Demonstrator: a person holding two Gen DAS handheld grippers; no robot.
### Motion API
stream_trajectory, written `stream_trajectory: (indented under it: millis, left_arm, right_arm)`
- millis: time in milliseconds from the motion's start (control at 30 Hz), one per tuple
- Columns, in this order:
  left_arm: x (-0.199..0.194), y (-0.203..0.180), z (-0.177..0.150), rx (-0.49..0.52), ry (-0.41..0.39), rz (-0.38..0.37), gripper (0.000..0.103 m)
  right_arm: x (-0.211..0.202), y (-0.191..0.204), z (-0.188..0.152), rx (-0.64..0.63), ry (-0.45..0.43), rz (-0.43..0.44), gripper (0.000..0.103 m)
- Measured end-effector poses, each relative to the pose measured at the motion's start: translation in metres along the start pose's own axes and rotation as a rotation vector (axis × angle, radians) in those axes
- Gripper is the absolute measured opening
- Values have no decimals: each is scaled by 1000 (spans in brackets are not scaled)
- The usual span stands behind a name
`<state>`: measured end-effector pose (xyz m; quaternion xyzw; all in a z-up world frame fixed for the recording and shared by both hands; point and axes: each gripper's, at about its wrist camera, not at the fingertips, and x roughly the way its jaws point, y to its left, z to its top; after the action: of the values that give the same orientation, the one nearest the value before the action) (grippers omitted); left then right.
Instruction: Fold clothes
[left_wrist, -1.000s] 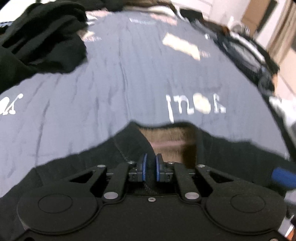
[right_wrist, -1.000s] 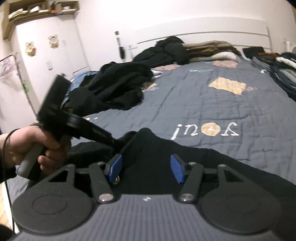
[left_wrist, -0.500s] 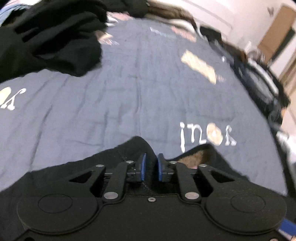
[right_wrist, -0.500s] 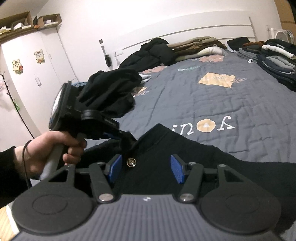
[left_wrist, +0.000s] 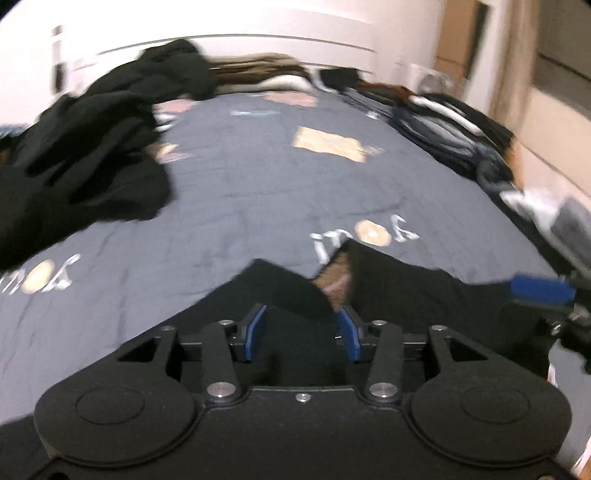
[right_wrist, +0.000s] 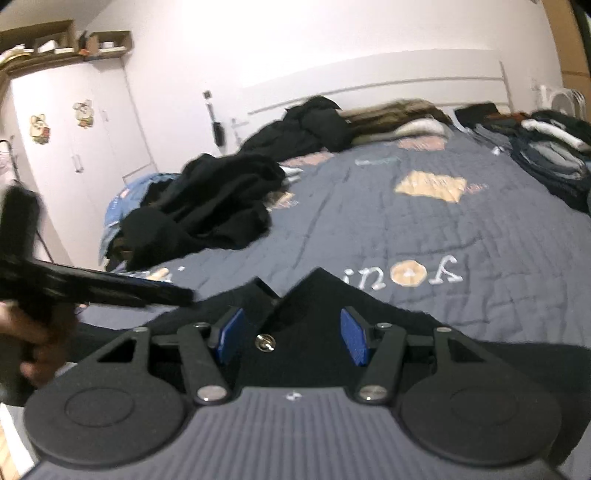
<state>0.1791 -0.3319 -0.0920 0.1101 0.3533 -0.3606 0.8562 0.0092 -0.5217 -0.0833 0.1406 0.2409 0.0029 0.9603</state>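
A black garment lies spread at the near edge of a bed, on a grey-blue quilt. Its silver snap button sits between the spread blue pads of the right gripper, which grips nothing. The left gripper, held in a person's hand, also has its pads apart, released over the same cloth. Farther back on the left is a heap of dark clothes. Folded stacks line the far right edge, near the white headboard.
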Motion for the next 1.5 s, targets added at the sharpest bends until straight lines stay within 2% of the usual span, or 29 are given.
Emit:
stream_trajectory:
  millis: [33, 133, 233, 300, 367, 467, 567, 667, 733, 767, 833, 900, 933, 1000, 1100, 1167, 1200, 1333, 1400, 1500]
  left_arm:
    - [10, -9, 1, 37, 8, -5, 43]
    - [46, -36, 3, 188, 41, 43, 43]
    - [76, -48, 1, 247, 99, 24, 42]
    - [90, -51, -3, 273, 136, 9, 37]
    - [99, -52, -7, 296, 171, -11, 6]
    - [97, -48, -2, 318, 150, -27, 5]
    - [86, -42, 18, 321, 87, -44, 4]
    - [80, -42, 36, 342, 28, -39, 4]
    - [87, -44, 40, 351, 25, -28, 4]
    - [97, -49, 41, 350, 41, -23, 5]
    - [120, -48, 35, 319, 136, -11, 6]
    - [128, -46, 27, 316, 180, 3, 10]
    - [120, -43, 24, 302, 154, 1, 12]
    - [101, -33, 23, 254, 116, -2, 22]
    - [39, -15, 16, 184, 17, -5, 36]
    - [-4, -9, 2, 193, -29, 20, 48]
    - [-25, -7, -10, 218, -38, 28, 50]
    - [-95, -8, -70, 322, -8, 90, 51]
    - [-118, -6, -99, 339, 8, 130, 51]
    - [-145, -1, -137, 349, 42, 179, 56]
  right_arm:
    - [-1, 1, 1, -3, -6, 8, 57]
    - [1, -6, 3, 18, -8, 28, 57]
    - [7, -13, 3, 19, 6, 37, 57]
    - [9, -17, 2, 15, 17, 34, 57]
    - [12, -23, 2, 29, 20, 27, 57]
    - [13, -30, 1, 44, 18, 21, 57]
    - [11, -34, 1, 48, 13, 18, 57]
    - [10, -37, 0, 53, 8, 15, 57]
    - [8, -40, 0, 68, 0, 13, 57]
    - [9, -41, 0, 75, -1, 16, 57]
    - [11, -43, -1, 75, 15, 28, 57]
    - [13, -43, -3, 62, 35, 32, 57]
    - [14, -43, -5, 54, 45, 34, 57]
    - [15, -44, -6, 55, 59, 51, 57]
    - [13, -44, -6, 68, 65, 80, 57]
    - [10, -43, -6, 66, 65, 94, 57]
    - [8, -42, -6, 62, 67, 100, 57]
    - [2, -33, -6, 56, 83, 118, 57]
    - [-2, -23, -7, 50, 88, 139, 57]
    - [-5, -2, -8, 32, 100, 184, 57]
